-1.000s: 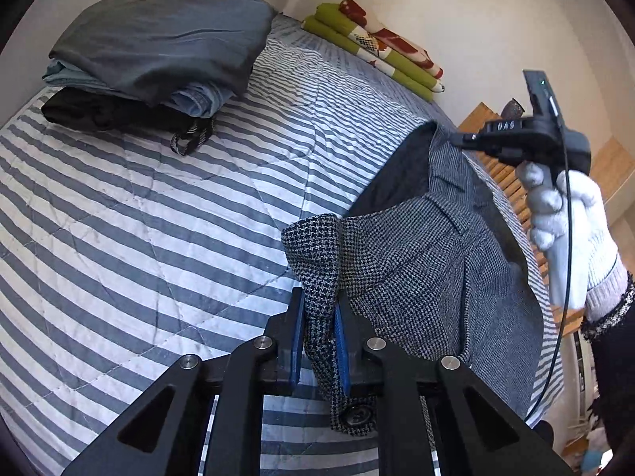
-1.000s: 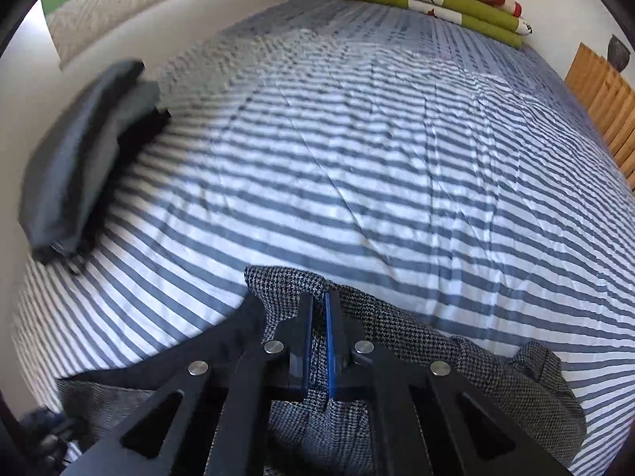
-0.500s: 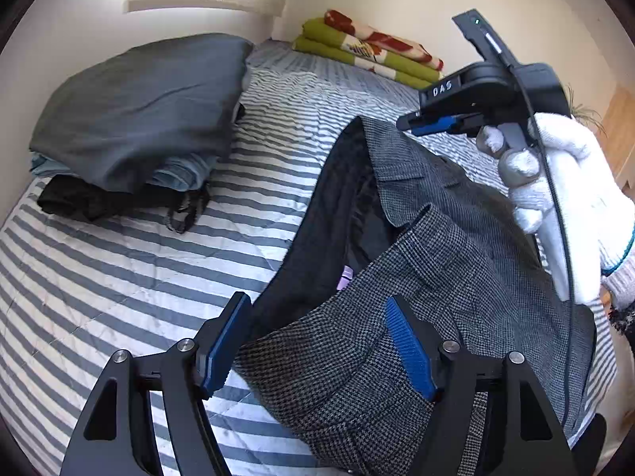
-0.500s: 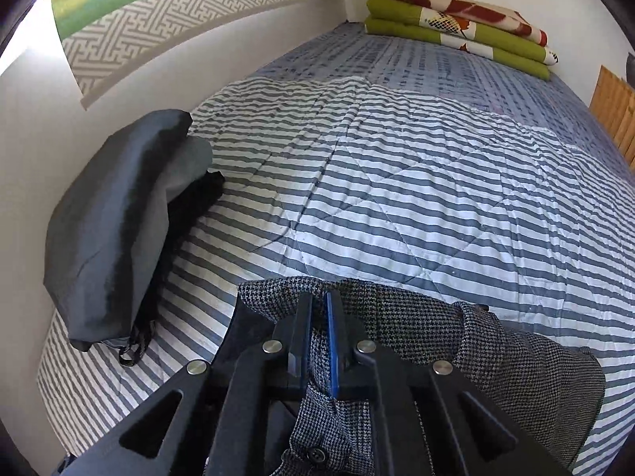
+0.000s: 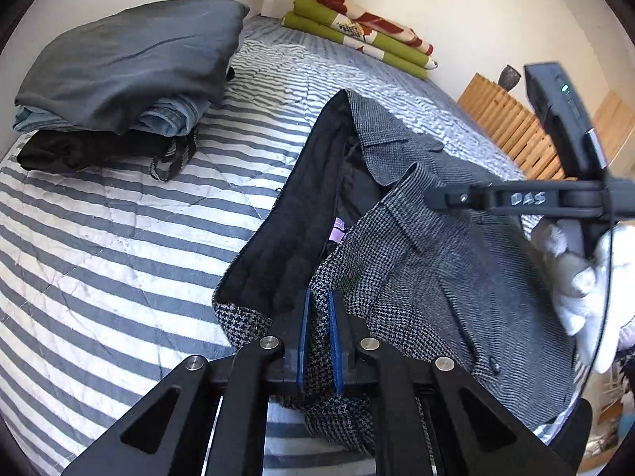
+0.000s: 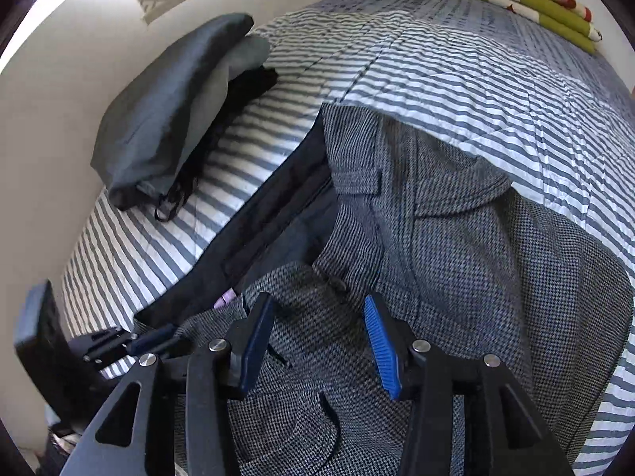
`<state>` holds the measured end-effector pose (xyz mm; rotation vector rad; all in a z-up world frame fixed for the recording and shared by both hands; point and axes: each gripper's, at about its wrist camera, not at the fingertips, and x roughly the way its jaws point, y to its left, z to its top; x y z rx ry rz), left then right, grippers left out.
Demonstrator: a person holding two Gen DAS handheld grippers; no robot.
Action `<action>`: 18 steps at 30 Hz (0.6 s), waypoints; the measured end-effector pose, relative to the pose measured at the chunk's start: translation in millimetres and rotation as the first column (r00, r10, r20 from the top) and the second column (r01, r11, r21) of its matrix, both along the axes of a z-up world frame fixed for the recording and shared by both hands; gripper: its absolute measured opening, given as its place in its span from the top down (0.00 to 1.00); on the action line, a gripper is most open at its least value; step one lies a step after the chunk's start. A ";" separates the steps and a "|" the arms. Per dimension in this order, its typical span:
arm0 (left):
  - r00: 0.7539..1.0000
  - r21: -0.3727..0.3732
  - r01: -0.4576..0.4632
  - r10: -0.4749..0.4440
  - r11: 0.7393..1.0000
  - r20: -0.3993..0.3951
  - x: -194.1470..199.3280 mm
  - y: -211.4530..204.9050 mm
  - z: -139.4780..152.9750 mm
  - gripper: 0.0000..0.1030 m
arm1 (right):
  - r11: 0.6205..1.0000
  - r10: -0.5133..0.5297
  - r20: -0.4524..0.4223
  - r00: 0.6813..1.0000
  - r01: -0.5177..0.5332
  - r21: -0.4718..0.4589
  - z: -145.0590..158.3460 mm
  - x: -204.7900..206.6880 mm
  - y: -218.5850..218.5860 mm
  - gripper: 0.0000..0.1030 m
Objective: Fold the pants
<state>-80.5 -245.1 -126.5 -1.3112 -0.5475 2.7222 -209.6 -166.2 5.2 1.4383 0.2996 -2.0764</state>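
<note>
- Left wrist view. The grey houndstooth woollen pants point(image 5: 416, 246) are seen lying crumpled on the blue-and-white striped quilted bedspread point(image 5: 119, 246), near its right edge, with the waistband turned open and the black lining point(image 5: 301, 214) exposed.
- The left gripper point(image 5: 317, 317) is closed narrowly on a fold of the houndstooth cloth at the near waistband corner; the cloth is pinched between the blue pads.
- The right gripper point(image 5: 432, 198) is seen from the side over the pants, held by a white-gloved hand point(image 5: 575, 277); its opening cannot be judged from here.
- A stack of folded dark grey, pale blue and black garments point(image 5: 119, 79) is noted at the far left, well apart; a folded green, red and white blanket point(image 5: 357, 35) lies at the bed's head.
- Right wrist view. The jaws of the right gripper point(image 6: 317, 341) are spread wide above the pants point(image 6: 456, 238), with nothing held.
- The left gripper point(image 6: 131, 343) is glimpsed at lower left on the waistband edge.
- Step judged: regrasping and spreading, before any fold.
- Next move judged: the free gripper to be closed on the opposite waistband corner, and the garment to be drawn flat.
</note>
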 end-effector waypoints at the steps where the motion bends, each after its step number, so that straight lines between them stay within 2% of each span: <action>1: 1.000 0.029 -0.005 0.005 1.000 -0.015 9.0 -5.6 5.3 0.92 | 1.000 0.002 -0.022 1.000 -0.002 0.024 -3.1 6.0 -3.4 0.65; 2: 0.999 0.064 -0.004 0.006 0.998 -0.034 18.4 -11.7 11.1 0.92 | 0.999 0.006 -0.021 1.000 -0.005 0.040 -5.7 10.5 -7.3 0.82; 3: 0.999 0.088 -0.005 0.010 0.996 -0.050 27.5 -17.9 15.7 0.92 | 0.999 0.006 -0.012 1.000 -0.006 0.037 -5.8 13.9 -9.5 0.86; 7: 0.995 0.112 -0.010 0.021 0.994 -0.095 63.5 -40.3 29.4 0.92 | 0.997 0.045 -0.008 0.999 -0.046 -0.061 15.1 36.3 -20.5 0.90; 10: 0.997 0.076 -0.032 0.037 0.997 -0.072 77.0 -54.9 30.7 0.90 | 0.978 0.176 0.019 0.984 -0.173 -0.120 30.4 62.6 -37.5 0.89; 11: 0.997 0.104 -0.041 0.048 0.994 -0.064 79.3 -62.2 30.0 0.87 | 0.967 0.227 0.022 0.974 -0.223 -0.121 34.6 69.3 -42.6 0.83; 12: 0.997 0.136 -0.044 0.052 0.990 -0.055 78.0 -67.4 28.4 0.85 | 0.961 0.253 0.034 0.967 -0.247 -0.124 38.1 70.4 -44.9 0.73; 13: 0.997 0.149 -0.052 0.061 0.987 -0.054 76.9 -70.9 29.9 0.79 | 0.956 0.267 0.051 0.962 -0.258 -0.142 41.2 67.6 -45.5 0.63; 14: 0.996 0.148 -0.057 0.067 0.987 -0.060 75.9 -70.2 31.6 0.70 | 0.953 0.264 0.050 0.963 -0.253 -0.166 44.5 62.2 -42.9 0.49; 15: 0.997 0.143 -0.045 0.054 0.989 -0.062 72.9 -66.4 32.6 0.66 | 0.956 0.243 0.029 0.969 -0.235 -0.174 48.0 54.2 -40.8 0.48; 18: 0.999 0.094 0.003 0.002 0.996 -0.053 69.9 -55.6 35.0 0.48 | 0.983 0.138 -0.040 0.990 -0.142 -0.117 48.1 18.9 -37.9 0.48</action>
